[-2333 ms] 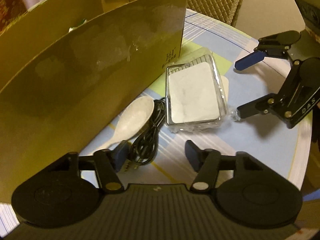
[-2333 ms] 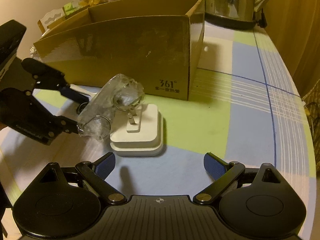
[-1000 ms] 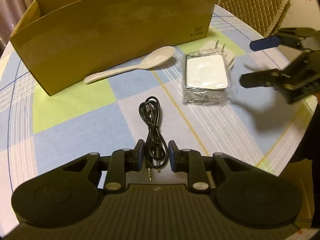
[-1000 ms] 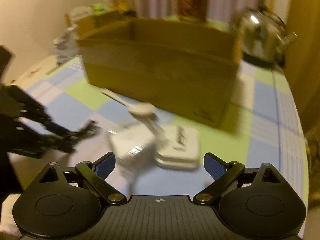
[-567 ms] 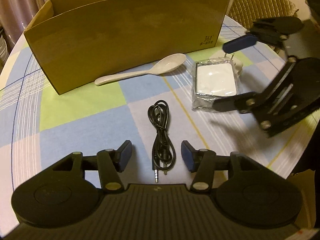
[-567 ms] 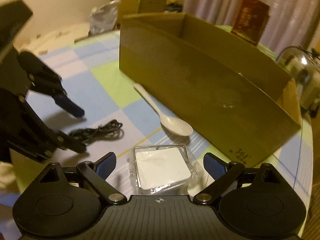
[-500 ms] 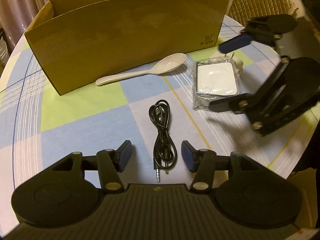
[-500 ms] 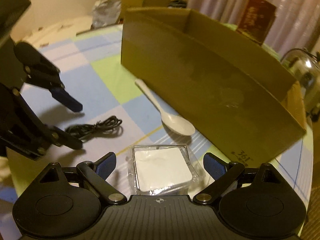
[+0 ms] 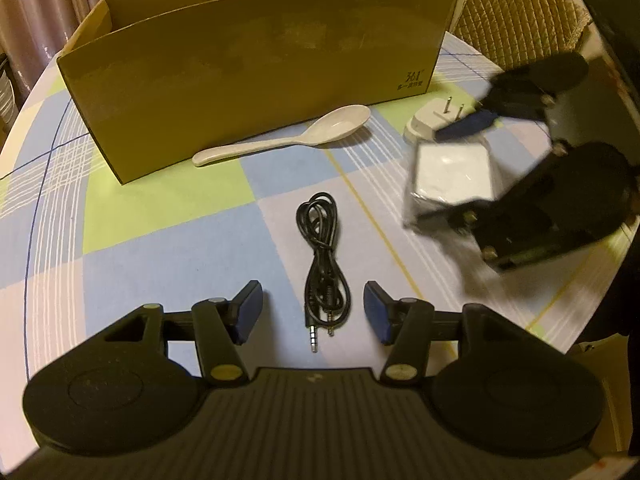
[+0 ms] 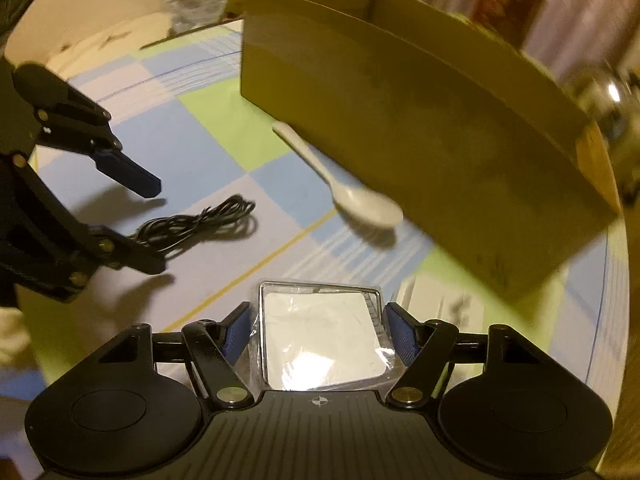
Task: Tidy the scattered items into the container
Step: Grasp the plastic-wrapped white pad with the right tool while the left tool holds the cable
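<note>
A long, open-topped cardboard box (image 9: pixel 256 68) of plain brown card, printed with a small logo near one corner, stands on the round table (image 9: pixel 168 240), whose smooth cloth is checked in pale blue, green and lilac with fine white stripes. Just in front of the box's near wall lies a glossy cream spoon (image 9: pixel 288 140), bowl up, not touching the card as far as the views show. A thin black audio cable (image 9: pixel 322 256) lies coiled into a narrow loop on the cloth, its two metal jack plugs pointing at the left gripper (image 9: pixel 312 314), whose blue-padded fingers stand spread on either side of the plugs, gripping nothing. The right gripper (image 10: pixel 318 332) has its pads pressed against the sides of a flat, square packet (image 10: pixel 320 344), white inside a crinkly clear plastic wrap with a thin metal rim. Beside it a white wall charger (image 9: pixel 430 124), rounded and smooth, rests with two prongs pointing up.
</note>
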`<act>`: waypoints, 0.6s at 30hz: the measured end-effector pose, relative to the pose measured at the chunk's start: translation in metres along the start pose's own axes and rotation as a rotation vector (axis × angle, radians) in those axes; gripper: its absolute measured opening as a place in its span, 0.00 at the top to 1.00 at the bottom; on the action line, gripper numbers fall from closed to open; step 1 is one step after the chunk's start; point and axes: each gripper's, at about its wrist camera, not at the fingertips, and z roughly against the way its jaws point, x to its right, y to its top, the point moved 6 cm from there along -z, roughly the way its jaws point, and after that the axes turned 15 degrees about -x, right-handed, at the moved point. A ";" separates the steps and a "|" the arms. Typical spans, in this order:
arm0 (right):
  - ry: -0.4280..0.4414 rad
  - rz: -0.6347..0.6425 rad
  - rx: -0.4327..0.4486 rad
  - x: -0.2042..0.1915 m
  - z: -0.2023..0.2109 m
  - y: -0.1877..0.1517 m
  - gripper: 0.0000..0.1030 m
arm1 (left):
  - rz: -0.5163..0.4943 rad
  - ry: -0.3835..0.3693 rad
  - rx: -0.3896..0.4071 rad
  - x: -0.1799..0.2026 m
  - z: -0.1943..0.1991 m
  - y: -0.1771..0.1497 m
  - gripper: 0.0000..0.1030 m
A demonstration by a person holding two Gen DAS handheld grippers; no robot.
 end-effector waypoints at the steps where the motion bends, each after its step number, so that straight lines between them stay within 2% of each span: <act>1: 0.011 -0.027 -0.001 0.000 0.002 -0.005 0.34 | -0.002 -0.004 0.003 0.001 0.000 0.000 0.51; 12: 0.002 -0.137 0.035 0.014 0.013 -0.032 0.27 | 0.003 0.014 0.005 0.004 -0.008 0.014 0.52; 18: 0.026 -0.184 0.065 0.022 0.018 -0.040 0.21 | 0.004 0.020 -0.012 0.005 -0.014 0.016 0.80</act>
